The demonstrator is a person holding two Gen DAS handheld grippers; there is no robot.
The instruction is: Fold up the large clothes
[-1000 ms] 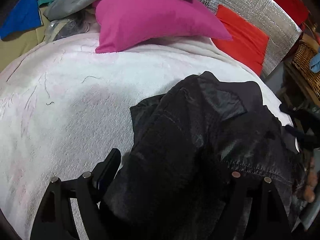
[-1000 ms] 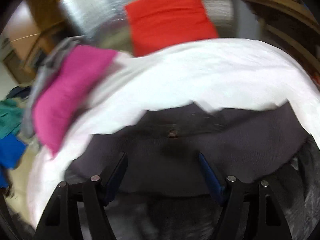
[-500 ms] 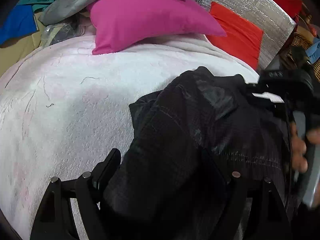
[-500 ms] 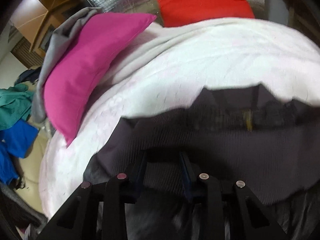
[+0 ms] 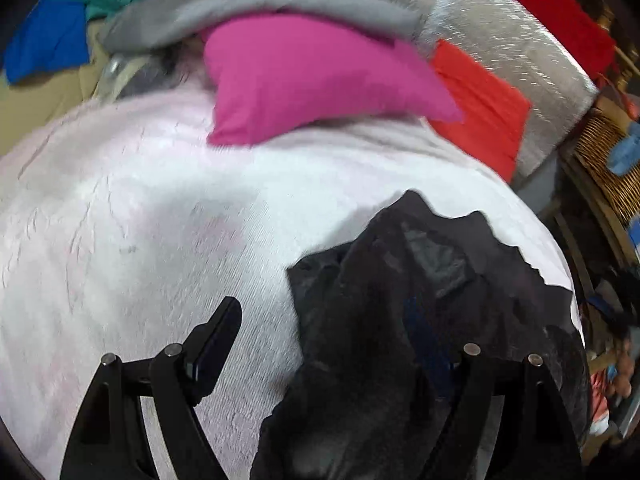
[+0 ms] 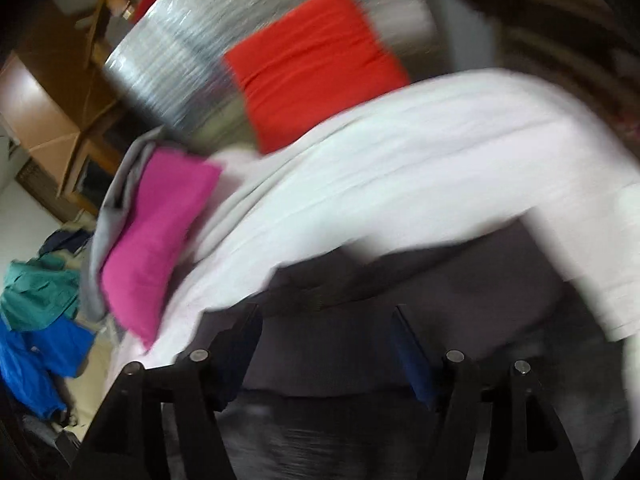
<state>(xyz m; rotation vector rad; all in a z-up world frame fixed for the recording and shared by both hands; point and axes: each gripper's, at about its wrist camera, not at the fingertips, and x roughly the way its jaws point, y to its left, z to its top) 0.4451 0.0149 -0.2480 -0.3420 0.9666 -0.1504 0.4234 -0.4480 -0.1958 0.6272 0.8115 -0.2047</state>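
A dark black-grey garment (image 5: pixel 400 320) lies bunched on a white-pink blanket (image 5: pixel 140 240) that covers the bed. My left gripper (image 5: pixel 320 328) is open above the garment's left edge; the left finger is over bare blanket, the right finger over dark cloth. In the right wrist view the same garment (image 6: pixel 400 320) spreads under my right gripper (image 6: pixel 326 320), which is open with both blue-padded fingers over the cloth. That view is blurred by motion.
A magenta pillow (image 5: pixel 312 76) under a grey cloth (image 5: pixel 240 16) lies at the bed's far end, beside a red cushion (image 5: pixel 480 100) and a silver foil panel (image 5: pixel 520 40). Blue and teal clothes (image 6: pixel 36 312) lie at the left. A wicker basket (image 5: pixel 612 160) stands at the right.
My right gripper has opened from a near-shut stance half a second ago and swung. The other hand and gripper have left the left wrist view. The left camera has pulled back a little.
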